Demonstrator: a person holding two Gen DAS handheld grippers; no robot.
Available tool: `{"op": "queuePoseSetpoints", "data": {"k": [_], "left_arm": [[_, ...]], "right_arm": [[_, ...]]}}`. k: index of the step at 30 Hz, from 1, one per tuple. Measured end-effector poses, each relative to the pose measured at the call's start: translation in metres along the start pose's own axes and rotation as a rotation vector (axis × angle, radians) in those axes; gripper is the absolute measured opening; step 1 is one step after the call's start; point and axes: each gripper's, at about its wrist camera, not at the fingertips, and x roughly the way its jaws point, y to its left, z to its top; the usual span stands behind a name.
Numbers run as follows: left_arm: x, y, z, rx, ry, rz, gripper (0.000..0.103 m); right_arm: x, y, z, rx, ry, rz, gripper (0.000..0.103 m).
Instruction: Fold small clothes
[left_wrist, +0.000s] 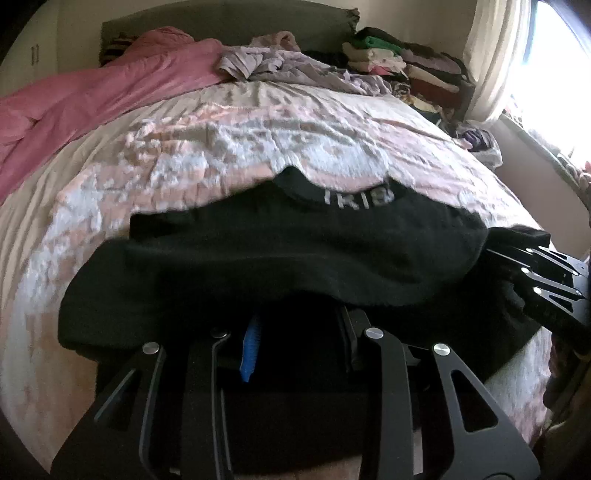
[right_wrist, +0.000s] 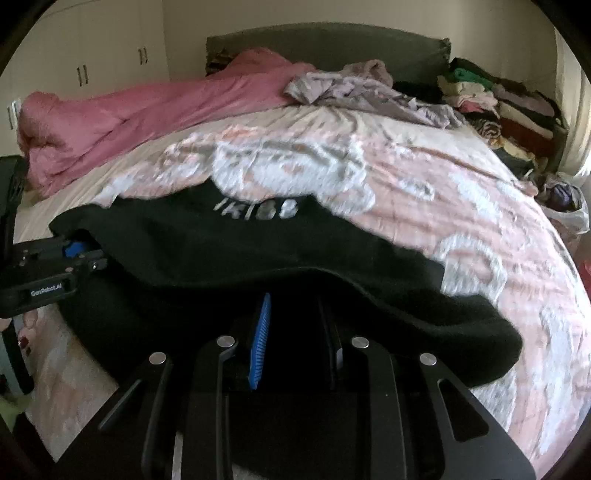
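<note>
A black garment (left_wrist: 280, 251) with a grey-lettered waistband (left_wrist: 356, 197) lies on the pink-and-white bedspread (left_wrist: 184, 155). Its near edge drapes over both grippers. My left gripper (left_wrist: 295, 332) stands open under that edge, its blue pad (left_wrist: 249, 350) showing; the fingertips are hidden by cloth. My right gripper (right_wrist: 295, 332) is also open under the garment (right_wrist: 258, 251), with a blue pad (right_wrist: 260, 347) visible. The right gripper shows at the garment's right side in the left wrist view (left_wrist: 543, 277); the left gripper shows at its left in the right wrist view (right_wrist: 59, 258).
A pink duvet (left_wrist: 92, 96) lies along the bed's far left. Crumpled lilac clothes (left_wrist: 288, 62) lie near the headboard (left_wrist: 229, 22). Stacked folded clothes (left_wrist: 406, 62) sit at the far right. A curtained window (left_wrist: 517, 55) is at the right. Wardrobe doors (right_wrist: 92, 55) stand behind the bed.
</note>
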Motion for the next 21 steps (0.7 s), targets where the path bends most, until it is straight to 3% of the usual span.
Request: {"op": "queuePoseSetpoints", "data": {"k": [10, 12, 15, 21], "left_arm": [[0.02, 0.025, 0.046, -0.095, -0.007, 0.011, 0.027], [0.024, 0.032, 0.053, -0.119, -0.008, 0.022, 0.027], [0.02, 0.041, 0.056, -0.15, -0.029, 0.023, 0.036], [-0.008, 0.061, 0.043, -0.201, -0.081, 0.03, 0.039]], "right_arm": [[0.0, -0.04, 0.023, 0.055, -0.087, -0.072, 0.025], [-0.005, -0.049, 0.023, 0.077, -0.115, -0.089, 0.031], [-0.016, -0.062, 0.022, 0.109, -0.16, -0.114, 0.038], [-0.038, -0.087, 0.02, 0.186, -0.219, -0.137, 0.052]]}}
